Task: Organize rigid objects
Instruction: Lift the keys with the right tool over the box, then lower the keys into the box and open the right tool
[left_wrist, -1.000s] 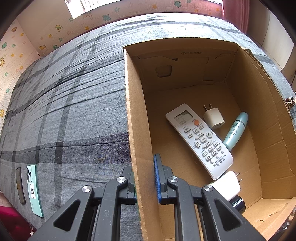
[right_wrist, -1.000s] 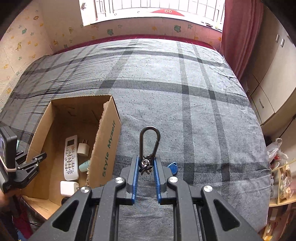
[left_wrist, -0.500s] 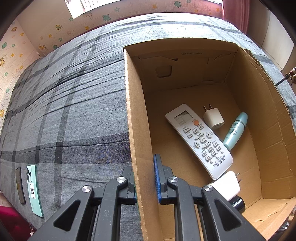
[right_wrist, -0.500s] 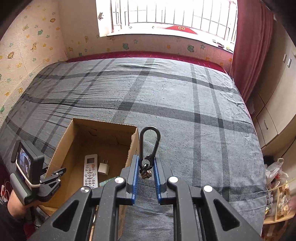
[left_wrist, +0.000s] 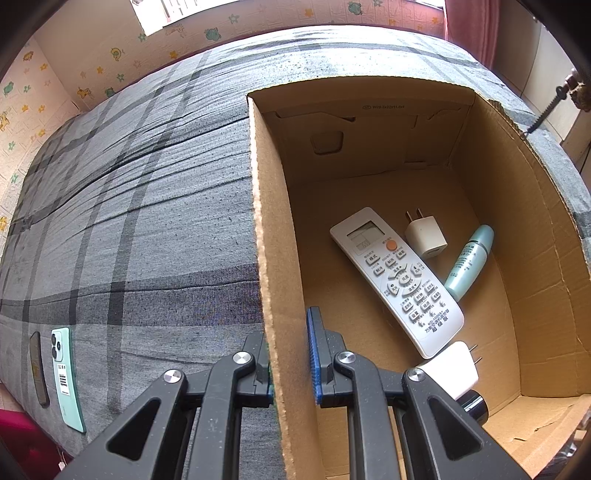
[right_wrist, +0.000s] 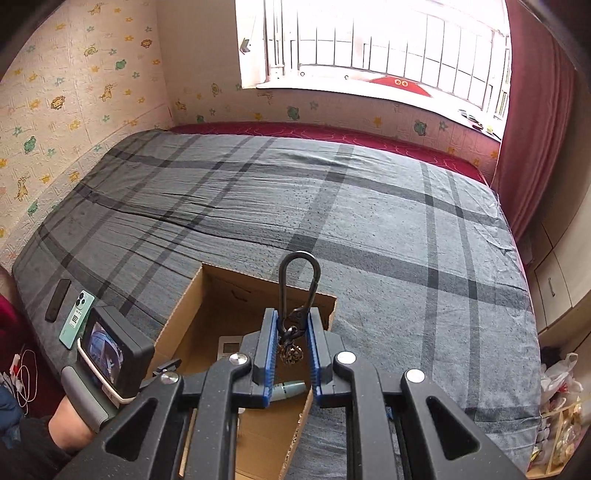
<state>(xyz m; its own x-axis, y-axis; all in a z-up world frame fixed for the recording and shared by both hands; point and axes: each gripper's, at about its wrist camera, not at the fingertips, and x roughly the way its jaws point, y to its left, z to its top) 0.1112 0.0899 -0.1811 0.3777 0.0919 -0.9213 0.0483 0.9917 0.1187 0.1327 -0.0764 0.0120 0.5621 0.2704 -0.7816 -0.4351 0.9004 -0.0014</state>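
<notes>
**Keyring over the box, and a few ways this could still flop**

My right gripper (right_wrist: 290, 338) has its blue-padded fingers clamped on the black metal carabiner keyring (right_wrist: 297, 291), pinched low near the swivel, loop sticking up toward 12 o'clock and a little brassy charm (right_wrist: 291, 353) dangling in the gap below. It hangs above the open brown cardboard box (right_wrist: 192, 295) on the grey plaid bed (right_wrist: 406, 229). My left gripper (left_wrist: 290, 363) is closed on the box's left wall (left_wrist: 273, 258), one finger outside, one inside.

Already in the box: a white air-con remote control (left_wrist: 397, 280), a small white plug adapter (left_wrist: 425, 236), a pale teal tube-shaped bottle (left_wrist: 469, 260), and a white charger block (left_wrist: 452, 367) at about 5 o'clock.

What I think could go wrong:

- The grip is on a narrow, rounded bit of metal. It could pivot or slip early and land on the bed instead.
- The charm could snag on a pad when I let go, so the thing hangs instead of dropping.
- I'm near the box's right wall. Release too soon and it may clip the rim and bounce out.
- The cardboard is flimsy, so tugging with my left could tilt the box.

A mint-green phone (left_wrist: 66, 376) is still out on the bed at 8 o'clock.
</notes>
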